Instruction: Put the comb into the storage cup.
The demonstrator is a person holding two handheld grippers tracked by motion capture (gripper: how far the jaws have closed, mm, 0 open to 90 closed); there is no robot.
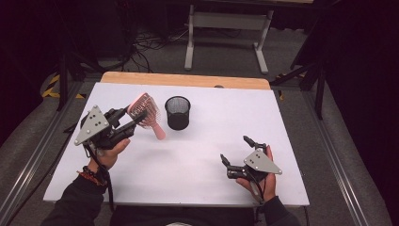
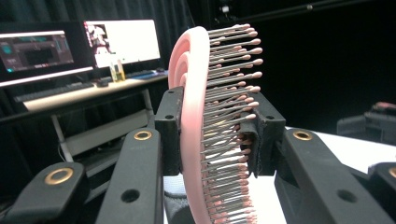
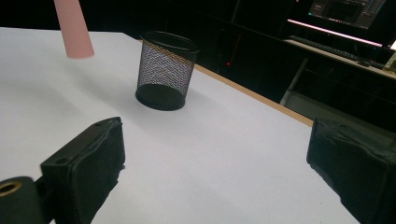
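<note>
Now gripping a pink hairbrush (image 1: 146, 112) by its head in the left gripper (image 1: 128, 120) beside the mesh cup (image 1: 178, 112); right gripper (image 1: 237, 151) gaping wide, holding nothing

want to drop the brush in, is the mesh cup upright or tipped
Upright: the mesh cup stands on its base on the table, open rim up.

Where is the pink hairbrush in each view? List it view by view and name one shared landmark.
High view: pink hairbrush left of centre, clamped by the left gripper.
Left gripper view: centre, on edge between the jaws.
Right gripper view: handle tip at top left.
Shared landmark: black mesh cup.
</note>
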